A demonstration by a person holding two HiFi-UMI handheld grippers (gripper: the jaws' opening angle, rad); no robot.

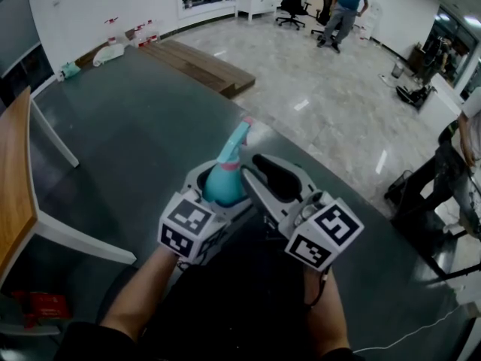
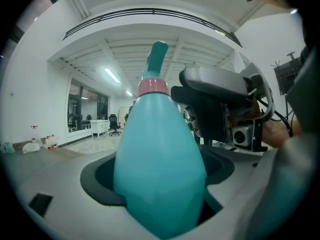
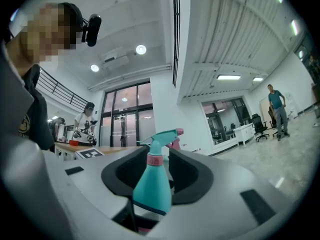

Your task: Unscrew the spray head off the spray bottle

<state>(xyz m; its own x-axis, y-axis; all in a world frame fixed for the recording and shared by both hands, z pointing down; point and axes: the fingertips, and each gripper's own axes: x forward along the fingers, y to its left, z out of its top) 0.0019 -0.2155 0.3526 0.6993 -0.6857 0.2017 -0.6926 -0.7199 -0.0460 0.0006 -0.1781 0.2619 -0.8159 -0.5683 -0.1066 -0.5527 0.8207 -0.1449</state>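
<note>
The person holds the teal plastic spray bottle (image 1: pixel 224 177) in the air above the dark grey table (image 1: pixel 135 141), near that table's far edge where the pale floor begins. The left gripper (image 1: pixel 219 188) has its jaws pressed onto the bottle's fat lower body. The bottle leans away from the person, with its head pointing outward.

The right gripper (image 1: pixel 269 183) sits just beside the bottle on its right, level with the neck. Its jaws are spread and touch nothing. From its own view, the pink screw collar (image 3: pixel 154 159) and the teal spray head with its pink nozzle tip (image 3: pixel 162 136) line up in the gap ahead.

This looks like the moment between grips, with the head still seated on the bottle. To do the next grip well, I'd bring the right jaws squarely onto the pink collar rather than the trigger or the nozzle, which would flex or simply swing round. The gripper should be lined up with the bottle's long axis, so the twist goes into the thread and not into bending the neck. The left grip has to stay firm enough that the body doesn't spin along with the collar. That soft body may dent if it is squeezed harder.
</note>
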